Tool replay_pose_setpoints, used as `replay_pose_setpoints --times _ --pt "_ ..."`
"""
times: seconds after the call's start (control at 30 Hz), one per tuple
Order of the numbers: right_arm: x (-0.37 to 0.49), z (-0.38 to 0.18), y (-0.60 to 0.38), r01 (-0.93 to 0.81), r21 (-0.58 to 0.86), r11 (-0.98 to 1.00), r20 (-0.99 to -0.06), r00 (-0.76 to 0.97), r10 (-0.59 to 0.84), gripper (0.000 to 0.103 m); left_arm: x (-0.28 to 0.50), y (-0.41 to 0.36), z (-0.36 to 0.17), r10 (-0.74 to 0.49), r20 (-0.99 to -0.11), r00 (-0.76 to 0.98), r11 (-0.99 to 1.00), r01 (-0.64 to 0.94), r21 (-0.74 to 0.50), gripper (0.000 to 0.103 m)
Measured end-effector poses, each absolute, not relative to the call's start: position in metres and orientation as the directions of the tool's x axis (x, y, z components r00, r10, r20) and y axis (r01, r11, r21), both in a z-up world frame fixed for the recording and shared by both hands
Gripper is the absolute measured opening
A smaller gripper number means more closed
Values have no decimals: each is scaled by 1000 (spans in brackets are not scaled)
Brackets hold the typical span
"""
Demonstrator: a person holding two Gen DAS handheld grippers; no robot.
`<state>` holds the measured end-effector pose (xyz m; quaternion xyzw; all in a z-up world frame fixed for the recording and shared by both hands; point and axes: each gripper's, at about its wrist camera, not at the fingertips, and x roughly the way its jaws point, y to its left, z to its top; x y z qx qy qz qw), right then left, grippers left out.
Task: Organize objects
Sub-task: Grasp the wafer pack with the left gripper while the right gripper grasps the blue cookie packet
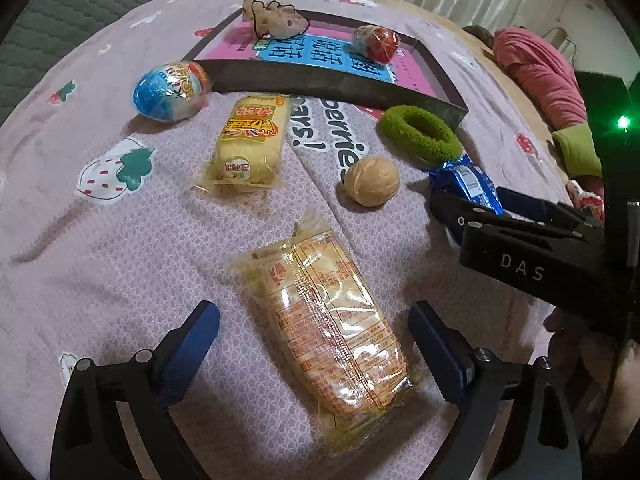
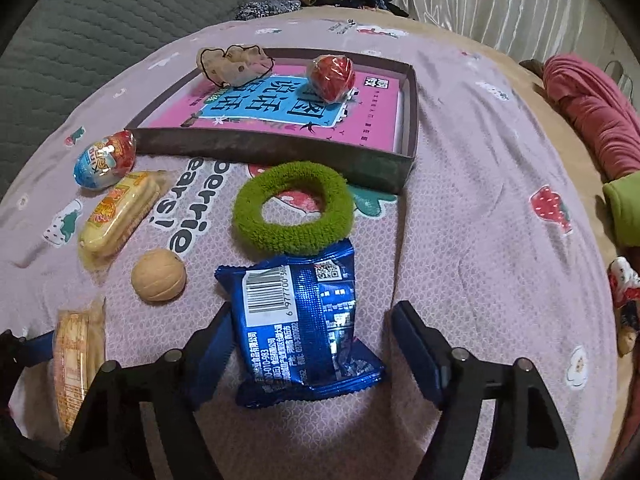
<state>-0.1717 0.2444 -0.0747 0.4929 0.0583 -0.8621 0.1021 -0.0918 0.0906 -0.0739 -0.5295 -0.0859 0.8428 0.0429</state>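
My left gripper (image 1: 316,344) is open, its fingers on either side of a clear-wrapped yellow cake pack (image 1: 332,340) lying on the pink bedsheet. My right gripper (image 2: 310,356) is open around a blue foil snack packet (image 2: 300,328); it also shows in the left wrist view (image 1: 464,200). Ahead lie a walnut (image 2: 159,276), a green fuzzy hair ring (image 2: 294,206), a second yellow cake pack (image 2: 118,212) and a toy egg (image 2: 105,160). A shallow dark box (image 2: 280,152) holds a pink book, a beige scrunchie (image 2: 234,65) and a red wrapped ball (image 2: 332,77).
The pink strawberry-print sheet (image 2: 480,200) covers the bed. A red garment (image 2: 592,120) and a green item (image 2: 624,212) lie at the right edge. A grey quilted headboard (image 2: 100,20) and a clothes pile stand behind.
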Motion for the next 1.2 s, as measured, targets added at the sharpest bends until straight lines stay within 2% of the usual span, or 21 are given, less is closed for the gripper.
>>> replay_pose_setpoints --times 0.07,0.1,0.13,0.2,0.23,0.3,0.6,0.93,1.2 --pt "-171 -74 244 240 10 -971 -861 -492 -131 71 -92 90 -73 165 -884 -438 -981 23 -194 93" --pt "-171 -74 243 246 22 -969 -860 -489 -143 66 -92 90 -73 158 -885 -437 -982 23 -186 86" --pt "-171 -74 243 248 30 -968 -861 -485 -151 65 -92 91 -72 146 -886 -439 -985 24 -174 74" --pt "-171 -73 242 252 44 -967 -862 -480 -164 57 -91 91 -70 144 -884 -444 -986 14 -168 65" --pt "-170 -73 241 253 52 -966 -862 -478 -171 55 -91 90 -70 150 -884 -443 -985 13 -173 59" --pt "-169 -72 240 246 47 -968 -861 -482 -164 53 -90 89 -69 154 -882 -446 -985 6 -175 55" --pt "-151 -64 234 254 58 -965 -846 -501 -183 53 -85 80 -67 186 -878 -440 -981 -39 -188 47" --pt "-128 -54 224 246 106 -964 -828 -514 -222 52 -80 66 -64 166 -883 -439 -986 -89 -141 46" --pt "-112 -37 223 195 136 -971 -805 -550 -223 52 -76 48 -48 169 -845 -507 -985 -113 -129 46"
